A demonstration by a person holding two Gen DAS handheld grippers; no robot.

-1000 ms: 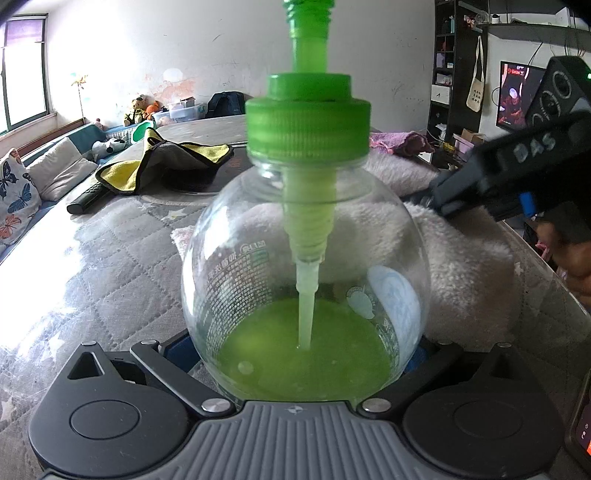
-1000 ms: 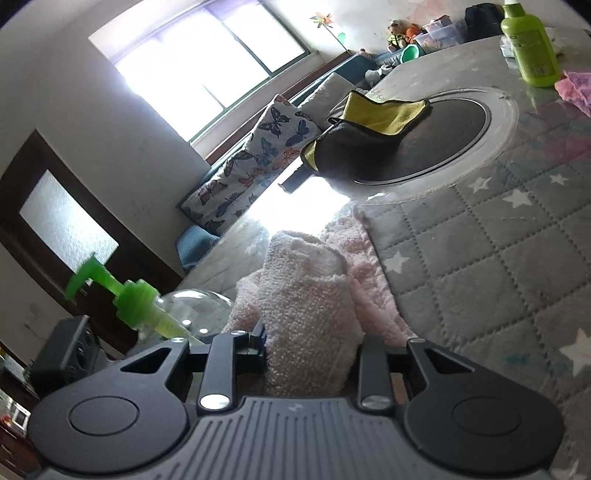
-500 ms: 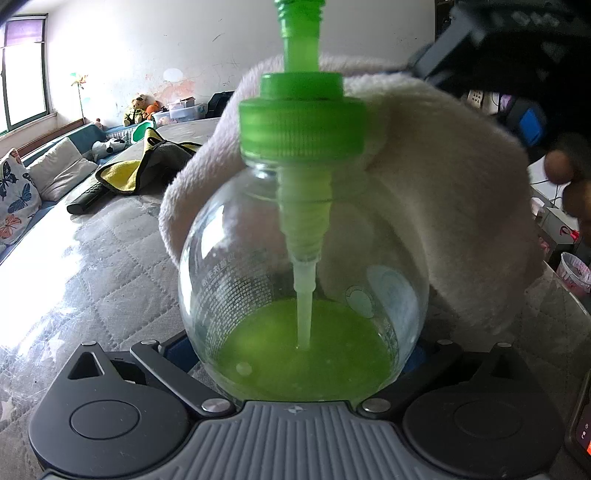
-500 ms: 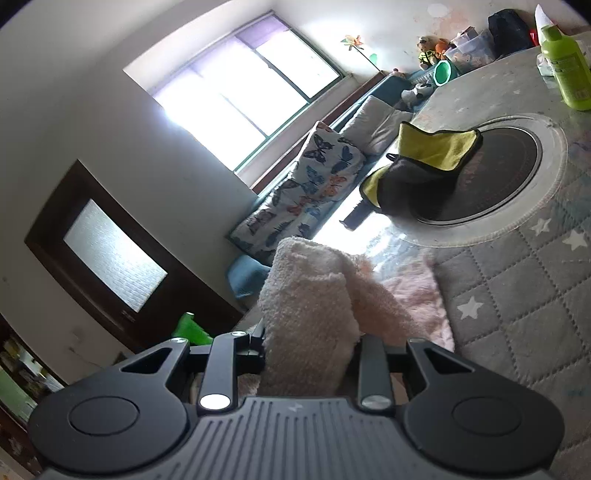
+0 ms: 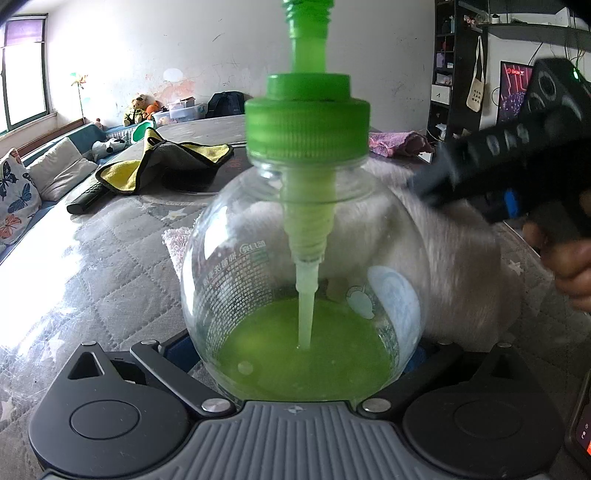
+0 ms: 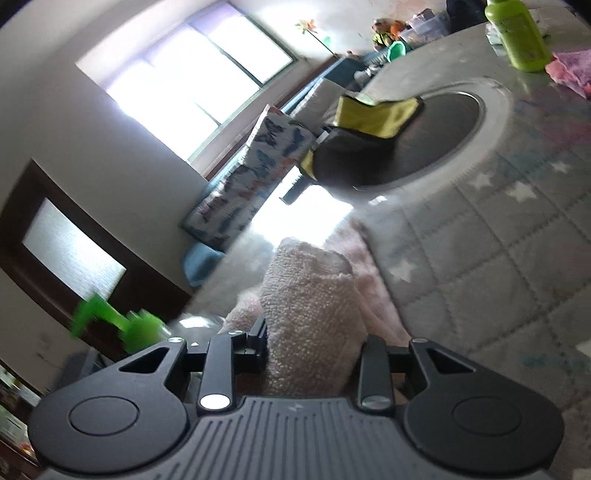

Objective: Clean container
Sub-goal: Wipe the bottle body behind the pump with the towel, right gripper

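A round clear pump bottle [image 5: 306,277] with a green cap and green liquid at its bottom fills the left wrist view. My left gripper [image 5: 306,350] is shut on its lower body. Behind and to the right of the bottle, my right gripper [image 5: 424,188] presses a fluffy pale pink towel [image 5: 461,258] against the glass. In the right wrist view, the towel [image 6: 310,295] stands folded between the fingers of the right gripper [image 6: 314,343]. Its jaws are opening slightly, with the pads still on the towel. The bottle's green pump [image 6: 122,321] shows blurred at the lower left.
A yellow and grey cloth [image 5: 166,158] lies on a dark round plate [image 6: 436,136] further back on the quilted table [image 5: 110,258]. A black remote [image 5: 85,199], a purple cloth [image 5: 395,142] and a green bottle [image 6: 517,33] are also there. A person's hand [image 5: 569,266] holds the right gripper.
Half a second ago the towel was lifted up around the bottle's cap. Now my right gripper has brought it back down against the bottle's right rear side. The left gripper and bottle stayed still.
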